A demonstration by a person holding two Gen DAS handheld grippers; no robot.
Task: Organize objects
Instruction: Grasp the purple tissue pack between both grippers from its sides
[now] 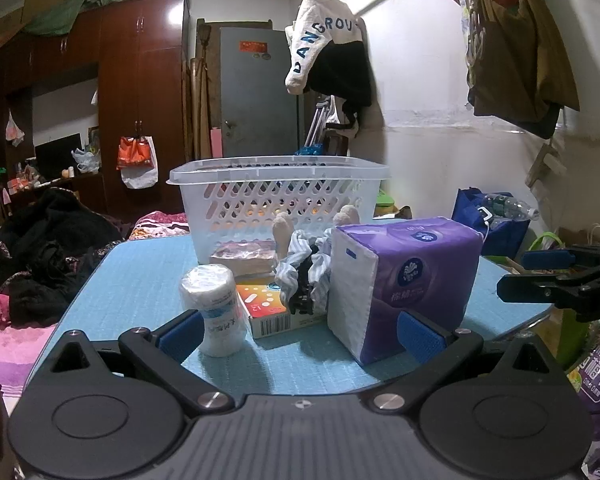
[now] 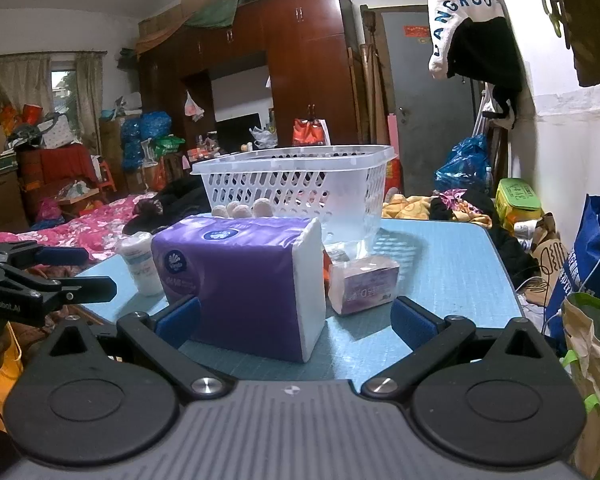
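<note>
You are holding left gripper (image 1: 300,330) and right gripper (image 2: 296,316) wide apart, gripping nothing. Basket (image 1: 280,204) looking empty; tissue pack (image 1: 400,284), gauze roll (image 1: 214,308), boxes waiting on table (image 1: 140,280) just before it.

Blue table (image 1: 132,280) w/ basket (image 1: 280,196), tissue pack (image 1: 404,280), gauze roll (image 1: 214,308), 2 boxes (image 1: 268,312).

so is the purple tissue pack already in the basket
No, the tissue pack stands on the blue table in front of the white basket, not inside it.
</note>
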